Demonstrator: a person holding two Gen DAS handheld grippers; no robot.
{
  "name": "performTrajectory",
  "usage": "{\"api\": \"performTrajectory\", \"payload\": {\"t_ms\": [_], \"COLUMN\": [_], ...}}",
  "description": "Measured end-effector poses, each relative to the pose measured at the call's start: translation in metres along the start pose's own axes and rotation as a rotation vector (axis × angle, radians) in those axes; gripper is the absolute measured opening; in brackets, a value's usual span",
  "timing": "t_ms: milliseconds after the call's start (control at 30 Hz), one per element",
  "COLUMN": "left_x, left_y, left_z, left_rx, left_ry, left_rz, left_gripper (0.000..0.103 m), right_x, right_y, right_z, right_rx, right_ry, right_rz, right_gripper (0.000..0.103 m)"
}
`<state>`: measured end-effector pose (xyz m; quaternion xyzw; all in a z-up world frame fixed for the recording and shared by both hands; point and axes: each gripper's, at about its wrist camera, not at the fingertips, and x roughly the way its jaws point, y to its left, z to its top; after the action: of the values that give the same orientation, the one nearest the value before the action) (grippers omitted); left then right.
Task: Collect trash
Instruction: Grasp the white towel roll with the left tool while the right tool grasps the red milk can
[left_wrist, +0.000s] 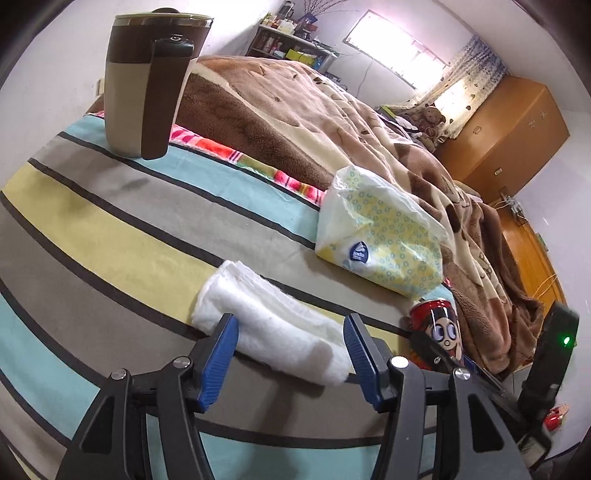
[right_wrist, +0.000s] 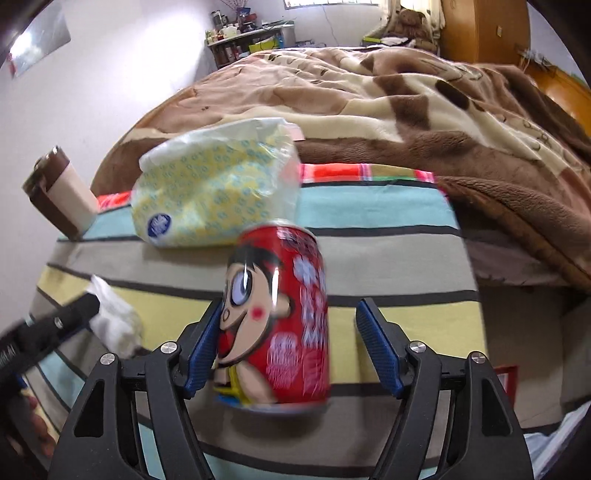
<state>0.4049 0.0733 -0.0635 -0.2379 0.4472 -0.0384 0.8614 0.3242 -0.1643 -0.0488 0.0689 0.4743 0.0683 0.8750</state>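
Observation:
A folded white tissue wad (left_wrist: 269, 325) lies on the striped bedsheet (left_wrist: 110, 229), between the blue pads of my left gripper (left_wrist: 290, 328). The jaws stand on either side of it without squeezing it, so the gripper is open. A red drink can with a cartoon face (right_wrist: 277, 314) stands slightly tilted and blurred inside my right gripper (right_wrist: 288, 325). The left pad touches the can, while the right pad stays clear of it, so that gripper is open too. The same can (left_wrist: 439, 325) shows at the right of the left wrist view.
A yellow-patterned tissue pack (left_wrist: 380, 236) (right_wrist: 218, 192) lies behind the can. A brown and beige lidded mug (left_wrist: 147, 85) (right_wrist: 62, 192) stands at the bed's far left. A brown blanket (right_wrist: 406, 110) covers the rest of the bed. The bed's edge drops off on the right.

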Motion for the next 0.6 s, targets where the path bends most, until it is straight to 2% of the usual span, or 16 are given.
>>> {"api": "performTrajectory", "payload": {"t_ms": [133,200,333,467,533,600], "left_x": [0.005,0.008,0.012,0.02,0.018,0.015], "left_y": [-0.006,-0.011,-0.021,-0.036,-0.038,-0.037], "left_z": [-0.002,-0.001,0.001,-0.008,-0.009,-0.008], "left_rx": [0.034,0.036,0.029,0.13,0.154,0.168], "left_ry": [0.0,0.0,-0.017,-0.043,-0.051,-0.058], "left_rz": [0.047,0.067,0.12,0.208,0.237,0.25], "left_gripper": [0.06,0.068,0.072,0.071,0.059,0.033], "right_x": [-0.005,-0.006,-0.01,-0.011,-0.012,-0.014], "right_y": [-0.008,-0.008,-0.01,-0.015,-0.017,-0.02], "right_z": [-0.006,-0.008,-0.014,-0.016,-0.017,-0.019], "right_rx": [0.011,0.019,0.02,0.029,0.035,0.044], "right_ry": [-0.01,-0.011,-0.012,-0.013,-0.016,-0.02], "right_rz": [0.005,0.02,0.039,0.049,0.053,0.06], "right_gripper": [0.057,0.057,0.057,0.057,0.057,0.057]}}
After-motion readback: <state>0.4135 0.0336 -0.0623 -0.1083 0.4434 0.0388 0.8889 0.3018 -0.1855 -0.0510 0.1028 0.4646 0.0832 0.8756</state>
